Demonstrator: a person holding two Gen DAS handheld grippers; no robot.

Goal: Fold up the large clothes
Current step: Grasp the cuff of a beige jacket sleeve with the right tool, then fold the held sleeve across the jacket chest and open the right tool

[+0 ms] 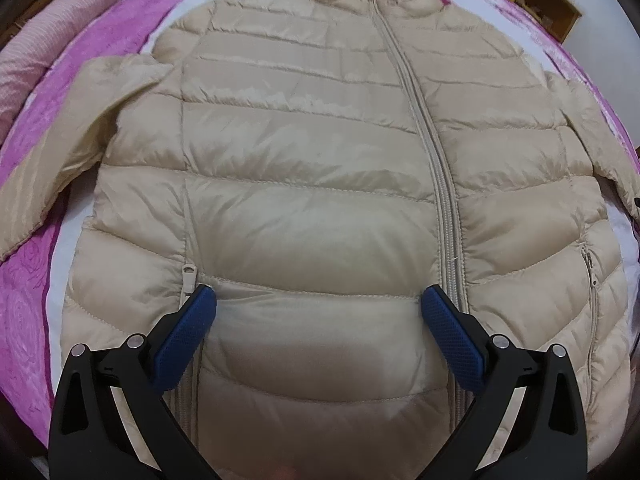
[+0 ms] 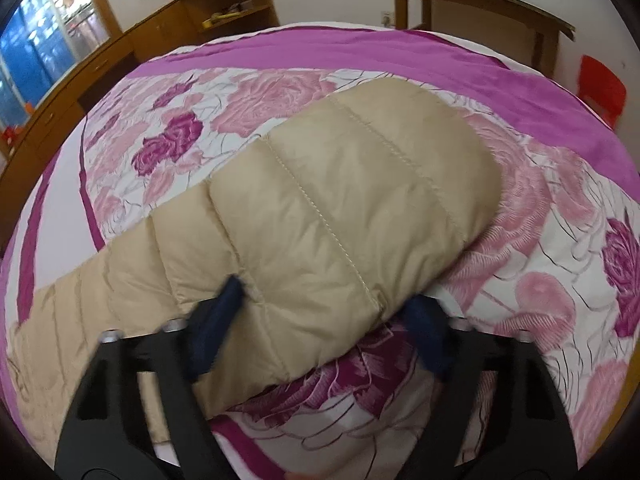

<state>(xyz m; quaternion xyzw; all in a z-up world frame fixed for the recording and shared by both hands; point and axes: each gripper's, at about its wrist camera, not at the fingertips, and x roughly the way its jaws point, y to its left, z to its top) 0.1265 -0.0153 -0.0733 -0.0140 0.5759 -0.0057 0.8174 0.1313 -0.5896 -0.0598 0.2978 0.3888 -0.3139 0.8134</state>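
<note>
Early in the fold: jacket (image 1: 304, 184) flat on bedspread (image 2: 540, 288), zipped; left gripper (image 1: 318, 300) spread above hem, right gripper (image 2: 324, 312) spread around sleeve (image 2: 344, 208), unpinched; next, probably, pinching sleeve, carrying across chest.

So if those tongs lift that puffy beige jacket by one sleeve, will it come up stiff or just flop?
Probably flop: the jacket is soft quilted padding, lying slack on the bedspread. It looks light for its bulk, being puffy. Its shiny shell may slip, so the right tongs around the sleeve may need a firm pinch.
</note>
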